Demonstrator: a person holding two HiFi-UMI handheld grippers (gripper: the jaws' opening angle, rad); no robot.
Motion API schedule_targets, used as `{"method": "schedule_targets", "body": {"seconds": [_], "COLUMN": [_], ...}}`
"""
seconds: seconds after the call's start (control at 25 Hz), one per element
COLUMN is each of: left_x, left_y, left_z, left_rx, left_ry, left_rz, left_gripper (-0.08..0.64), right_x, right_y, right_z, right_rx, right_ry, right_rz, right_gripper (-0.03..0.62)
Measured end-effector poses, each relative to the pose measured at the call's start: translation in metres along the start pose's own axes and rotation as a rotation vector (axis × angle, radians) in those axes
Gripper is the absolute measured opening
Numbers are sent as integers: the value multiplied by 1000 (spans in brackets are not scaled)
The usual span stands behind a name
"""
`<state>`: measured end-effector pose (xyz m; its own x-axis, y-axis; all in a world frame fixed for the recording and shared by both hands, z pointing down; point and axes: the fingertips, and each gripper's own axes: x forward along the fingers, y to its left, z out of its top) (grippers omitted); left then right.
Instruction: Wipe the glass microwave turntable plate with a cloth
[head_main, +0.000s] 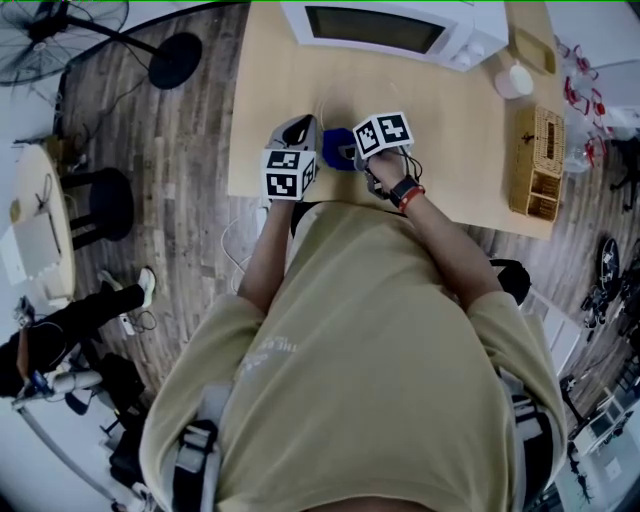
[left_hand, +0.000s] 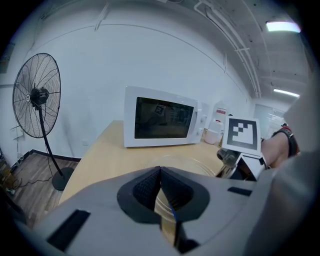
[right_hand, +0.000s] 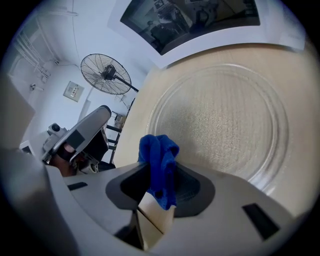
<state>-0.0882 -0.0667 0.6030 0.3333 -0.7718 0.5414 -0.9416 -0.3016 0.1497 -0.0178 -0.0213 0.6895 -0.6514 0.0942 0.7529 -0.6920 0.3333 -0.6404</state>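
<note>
1. The left gripper (left_hand: 160, 174) is pinching its jaws together on the near rim of the glass turntable plate (left_hand: 192, 164). Only the left gripper view is showing this grip, with the thin glass edge running down between the pads.
2. The right gripper (right_hand: 159, 172) is clamping a blue cloth (right_hand: 159, 157), which is bunching up above its jaws. The right gripper view is showing the cloth just over the plate's near edge, but no view is showing whether it is touching the glass.
3. The plate is lying on the light wooden table (head_main: 450, 130), in front of the white microwave (head_main: 395, 30). The right gripper view is showing its raised ring and pebbled centre, while the head view is barely showing the clear glass at all.
4. The head view alone is showing the two grippers close together with the cloth as a blue patch between them. It is also showing a wicker basket (head_main: 537, 160) at the table's right end and a black and orange wristband (head_main: 405, 192).
5. The left gripper view is showing a standing fan (left_hand: 36, 95) on the wood floor beside the table.
6. The only clear print is the black-and-white square markers (left_hand: 243, 135) on the gripper cubes. A red-printed white box (left_hand: 220, 116) beside the microwave is too small to read.
</note>
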Motion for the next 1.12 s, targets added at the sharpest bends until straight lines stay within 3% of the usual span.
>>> {"method": "schedule_targets", "body": {"seconds": [0.72,1.12], "left_x": [8,3], "left_y": [-38,-67], "left_z": [-5,-3], "left_rx": [23,28], "left_ry": [10,15], "left_rz": [-60,-55], "left_gripper": [18,20], "right_x": [-46,-84], "right_y": [-44,-84], "right_z": [-20,-33], "right_rx": [-13,10], "right_ry": [-76,-106], "right_rz": [-119,-161], "right_gripper": [137,127]}}
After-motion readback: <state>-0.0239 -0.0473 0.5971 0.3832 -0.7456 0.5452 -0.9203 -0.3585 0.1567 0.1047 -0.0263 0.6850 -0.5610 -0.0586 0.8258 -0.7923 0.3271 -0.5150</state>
